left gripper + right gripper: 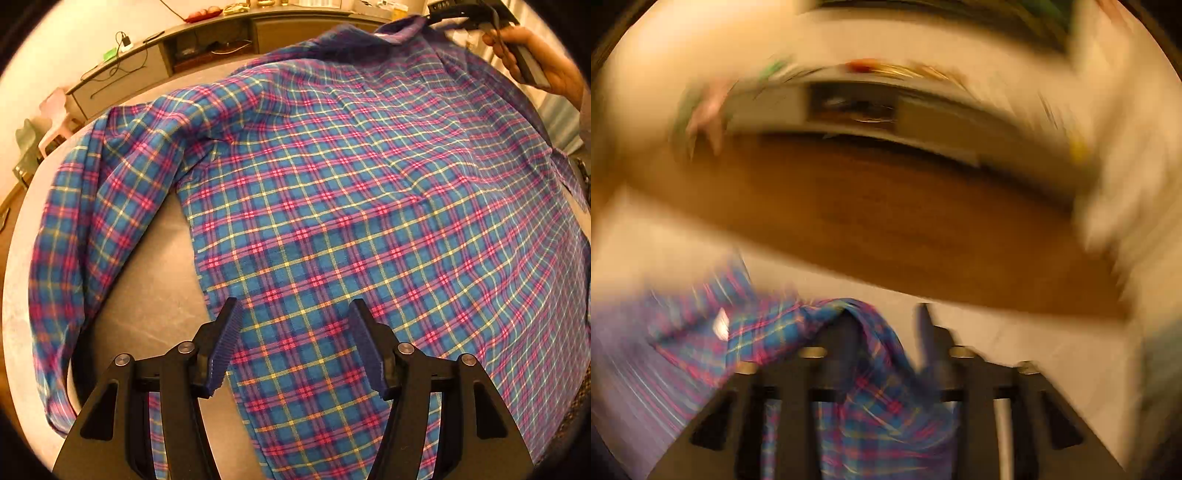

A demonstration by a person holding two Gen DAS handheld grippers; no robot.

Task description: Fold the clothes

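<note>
A blue, pink and yellow plaid shirt (351, 192) lies spread across a pale bench (147, 295), with one sleeve (85, 229) trailing toward the bench's left edge and hanging over it. The left hand-held gripper (295, 314) is poised over the shirt's lower hem area with its ribbed blue pads (227, 343) set well apart; cloth lies beneath the gap, and neither pad presses on it. At the far corner, near the collar, a hand (535, 59) holds the right hand-held gripper (447, 11). The right wrist view is heavily blurred: a fold of the shirt (871, 325) is draped over one finger and between the two, but whether the right hand-held gripper (882, 314) is clamped on it cannot be determined. A low cabinet (207, 48) stands against the wall beyond the bench.
</note>
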